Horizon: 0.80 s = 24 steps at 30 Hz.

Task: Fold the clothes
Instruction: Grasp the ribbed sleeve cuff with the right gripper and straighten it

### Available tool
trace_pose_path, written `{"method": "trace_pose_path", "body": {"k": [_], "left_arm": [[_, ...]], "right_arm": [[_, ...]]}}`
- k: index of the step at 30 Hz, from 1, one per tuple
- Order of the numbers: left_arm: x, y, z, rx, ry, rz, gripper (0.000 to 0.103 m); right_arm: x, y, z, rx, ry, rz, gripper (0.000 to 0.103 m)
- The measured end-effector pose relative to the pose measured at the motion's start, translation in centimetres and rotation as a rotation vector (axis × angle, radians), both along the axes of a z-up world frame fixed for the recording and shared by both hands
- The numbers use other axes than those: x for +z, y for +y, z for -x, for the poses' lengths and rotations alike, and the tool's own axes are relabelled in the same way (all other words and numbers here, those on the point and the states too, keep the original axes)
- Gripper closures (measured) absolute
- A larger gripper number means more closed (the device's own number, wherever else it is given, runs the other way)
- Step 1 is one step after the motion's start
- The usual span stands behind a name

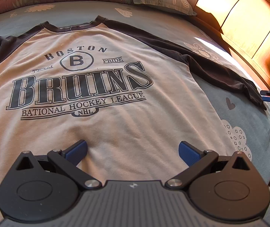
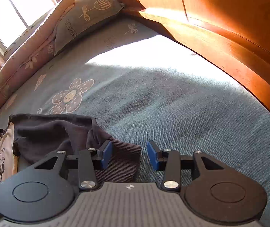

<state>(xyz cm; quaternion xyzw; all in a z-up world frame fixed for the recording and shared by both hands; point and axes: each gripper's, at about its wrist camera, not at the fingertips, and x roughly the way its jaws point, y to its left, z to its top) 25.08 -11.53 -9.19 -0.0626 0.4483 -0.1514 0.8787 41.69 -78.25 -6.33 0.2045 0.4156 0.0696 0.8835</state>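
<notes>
Bed sheet (image 2: 172,102): grey-blue with pale flower prints, it carries everything; I start at my tongs and look outward.
Right gripper (image 2: 129,155): jaws stand partly apart, pressing on nothing; the ribbed cuff (image 2: 123,162) lies between them, close to the pad at 9 o'clock.
Left gripper (image 1: 133,151): wide apart, hovering over the lower body of the shirt (image 1: 97,113), holding nothing.
Shirt: cream front with dark print, face up and spread flat; dark sleeve (image 1: 201,62) trails toward 3 o'clock, ending near my right tongs.
Step, as I judge it: take the cuff and carry the sleeve across the chest.
Doing it well: centre the cuff between the pads, pinch both layers, lift low and lay it smooth.
Sunlight (image 2: 144,56): bright patch at 12 o'clock.
Pillow (image 2: 89,17): beyond, at 11 o'clock, against a floral quilt (image 2: 21,66).
Headboard (image 2: 229,28): orange wood, from 12 to 3 o'clock.
Window (image 2: 8,13): farthest, at 10 o'clock.
</notes>
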Motion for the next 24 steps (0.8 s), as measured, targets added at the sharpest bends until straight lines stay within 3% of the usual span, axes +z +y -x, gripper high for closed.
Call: {"method": "trace_pose_path", "body": {"k": [4,6,8,9,10,11,14,17,19,22,24], "left_arm": [[0.0,0.1,-0.1,0.007,0.005,0.008,0.001],[0.0,0.0,-0.1,0.007,0.004,0.004,0.001],[0.0,-0.1,-0.1,0.006,0.004,-0.005,0.001],[0.0,-0.2,-0.1,0.006,0.004,-0.008,0.001],[0.0,-0.2,-0.1,0.005,0.005,-0.008,0.001],[0.0,-0.1,-0.1,0.006,0.006,-0.007,0.001],[0.0,-0.1,-0.1,0.01,0.009,-0.001,0.001],[0.1,0.0,-0.1,0.013,0.01,0.005,0.001],[0.1,0.0,-0.1,0.015,0.01,0.008,0.001],[0.1,0.0,-0.1,0.012,0.008,0.008,0.001],[0.0,0.1,-0.1,0.012,0.008,0.01,0.001]], "right_arm": [[-1.5,0.2,1.0,-0.031,-0.081,-0.048,0.043],[-1.5,1.9,1.3,-0.031,-0.108,0.027,0.042],[-1.2,4.3,1.5,0.0,-0.113,0.15,0.05],[-1.0,5.1,1.5,0.017,-0.11,0.189,0.061],[-0.7,5.7,1.5,0.037,-0.109,0.21,0.086],[-0.4,6.2,1.5,0.051,-0.11,0.219,0.088],[1.1,6.0,0.7,0.014,-0.123,0.313,0.088],[2.1,3.9,-1.2,-0.078,-0.113,0.291,0.086],[2.6,3.8,-1.9,-0.126,-0.114,0.321,0.078],[3.2,4.2,-2.7,-0.186,-0.12,0.372,0.074],[3.8,5.9,-2.4,-0.156,-0.149,0.368,0.066]]}}
